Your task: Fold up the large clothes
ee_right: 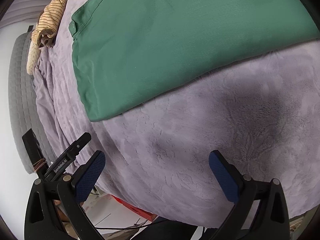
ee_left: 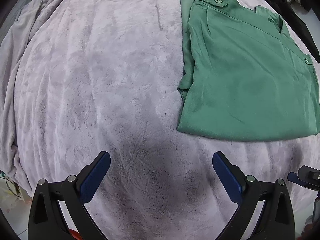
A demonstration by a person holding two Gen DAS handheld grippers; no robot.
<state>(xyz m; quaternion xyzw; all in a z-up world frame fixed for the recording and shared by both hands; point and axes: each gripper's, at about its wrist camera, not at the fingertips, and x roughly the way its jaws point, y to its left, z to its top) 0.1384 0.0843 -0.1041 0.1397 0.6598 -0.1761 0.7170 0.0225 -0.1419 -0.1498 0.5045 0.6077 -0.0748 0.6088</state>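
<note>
We are holding the left gripper (ee_left: 161, 177) with its jaws spread wide and gripping nothing, hovering over the lilac plush blanket (ee_left: 100, 80) on the bed, and the right gripper (ee_right: 157, 178) is likewise gaping and empty near the blanket's front edge. Beyond them, the folded green shirt (ee_left: 240, 76) is lying flat on the blanket, ahead and to the right of the left gripper, while a striped yellow cloth (ee_right: 50, 22) is sitting crumpled at the bed's far left.
</note>
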